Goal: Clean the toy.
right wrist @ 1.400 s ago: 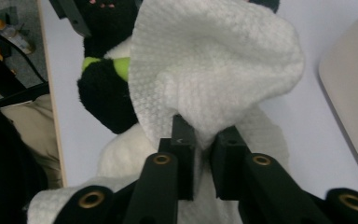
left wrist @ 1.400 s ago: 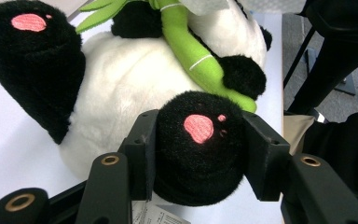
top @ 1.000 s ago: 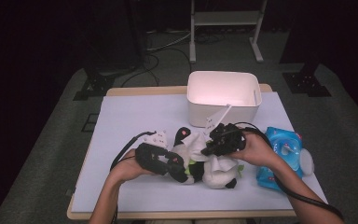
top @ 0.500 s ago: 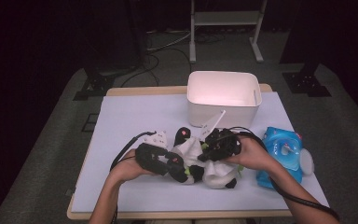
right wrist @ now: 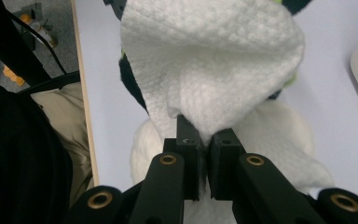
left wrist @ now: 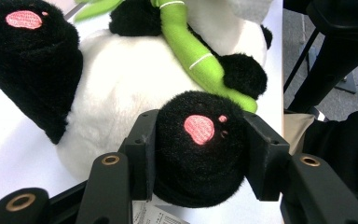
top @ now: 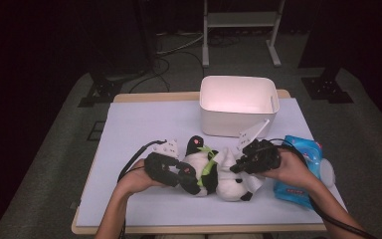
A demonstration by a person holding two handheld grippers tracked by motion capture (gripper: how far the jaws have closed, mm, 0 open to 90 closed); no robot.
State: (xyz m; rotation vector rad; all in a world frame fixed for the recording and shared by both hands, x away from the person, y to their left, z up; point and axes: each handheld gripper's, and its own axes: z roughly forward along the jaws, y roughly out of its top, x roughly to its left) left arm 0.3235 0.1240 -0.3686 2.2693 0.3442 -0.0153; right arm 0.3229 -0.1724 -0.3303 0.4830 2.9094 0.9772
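Plush panda (top: 206,169): lying on the white table (top: 144,124), in front of the white bin (top: 238,102).
Left gripper (left wrist: 200,140): clamped on the panda's black foot (left wrist: 198,149); hold judged firm.
Right gripper (right wrist: 204,140): jaws pinched together on a white wipe (right wrist: 214,60), draped over the panda.
Slip risk: only a small fold of the wipe is held; it could be pulled free if dragged across fur.
Shift risk: the soft foot could be squeezed out, letting the panda roll.
Snag risk: the green bamboo (left wrist: 191,51) could catch the wipe.
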